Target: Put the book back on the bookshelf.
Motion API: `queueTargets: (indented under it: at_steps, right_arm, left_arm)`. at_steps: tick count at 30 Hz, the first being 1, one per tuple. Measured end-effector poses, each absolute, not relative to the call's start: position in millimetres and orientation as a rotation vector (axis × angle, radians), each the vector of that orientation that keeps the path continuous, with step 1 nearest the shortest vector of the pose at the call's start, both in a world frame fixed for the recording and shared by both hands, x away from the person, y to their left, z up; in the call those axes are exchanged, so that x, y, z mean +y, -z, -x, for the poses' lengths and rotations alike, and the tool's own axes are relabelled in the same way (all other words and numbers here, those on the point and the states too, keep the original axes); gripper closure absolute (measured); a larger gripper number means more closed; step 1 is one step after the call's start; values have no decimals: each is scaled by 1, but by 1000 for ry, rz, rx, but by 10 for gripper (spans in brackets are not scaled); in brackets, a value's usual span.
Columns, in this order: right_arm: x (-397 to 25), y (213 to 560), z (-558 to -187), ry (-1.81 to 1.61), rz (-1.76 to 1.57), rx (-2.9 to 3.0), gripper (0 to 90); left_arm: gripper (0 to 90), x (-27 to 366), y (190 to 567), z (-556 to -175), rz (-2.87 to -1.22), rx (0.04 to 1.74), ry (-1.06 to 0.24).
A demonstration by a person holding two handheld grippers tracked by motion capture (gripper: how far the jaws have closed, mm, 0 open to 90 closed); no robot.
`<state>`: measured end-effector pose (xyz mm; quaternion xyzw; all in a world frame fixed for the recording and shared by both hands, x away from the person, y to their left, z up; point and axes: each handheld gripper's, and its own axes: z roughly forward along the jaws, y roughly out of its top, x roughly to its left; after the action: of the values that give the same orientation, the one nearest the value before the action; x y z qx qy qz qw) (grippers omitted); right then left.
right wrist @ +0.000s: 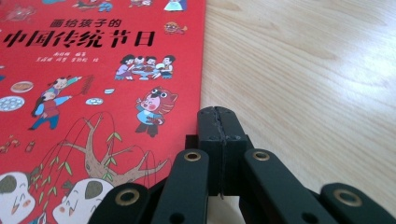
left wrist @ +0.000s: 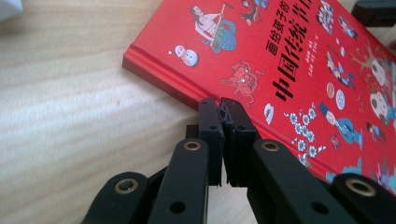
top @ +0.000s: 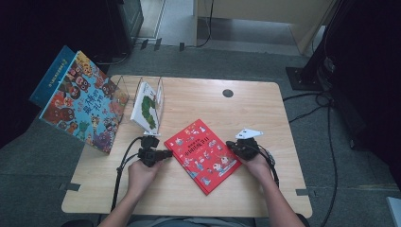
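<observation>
A red picture book (top: 203, 153) with cartoon figures and black Chinese lettering lies flat and askew in the middle of the wooden table (top: 265, 109). My left gripper (top: 169, 153) is at its left side; in the left gripper view the jaws are pressed together, tips (left wrist: 223, 106) right at the spine edge of the red book (left wrist: 299, 60), with nothing between them. My right gripper (top: 229, 143) is at the book's right side. Its jaws are shut too (right wrist: 217, 114), resting on the wood just beside the edge of the cover (right wrist: 93, 93).
A clear divider rack (top: 142, 87) at the table's back left holds a white caterpillar book (top: 147, 106). A large colourful book (top: 82, 101) leans at the left edge with a blue one (top: 49, 75) behind it. A round cable hole (top: 228, 93) lies at the back.
</observation>
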<state>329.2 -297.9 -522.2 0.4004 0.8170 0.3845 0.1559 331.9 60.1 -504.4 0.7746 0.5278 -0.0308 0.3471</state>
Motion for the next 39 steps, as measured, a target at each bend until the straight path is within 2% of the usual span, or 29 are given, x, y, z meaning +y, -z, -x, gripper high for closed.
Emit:
queueTargets:
  at_steps: [10, 23, 32, 39]
  right_arm:
    - [-304, 522, -306, -1089, -1177, 2316, 900]
    - [-302, 522, -279, -1078, -1186, 2315, 900]
    - [-302, 521, -278, -1100, -1197, 2335, 891]
    - [-309, 514, -282, -1152, -1243, 2289, 874]
  left_arm:
    - [886, 51, 506, -352, -1976, 1383, 118]
    - [885, 42, 504, -367, -2003, 1376, 85]
    - [870, 42, 503, -370, -2034, 1359, 84]
    - [867, 46, 497, -357, -2034, 1341, 124]
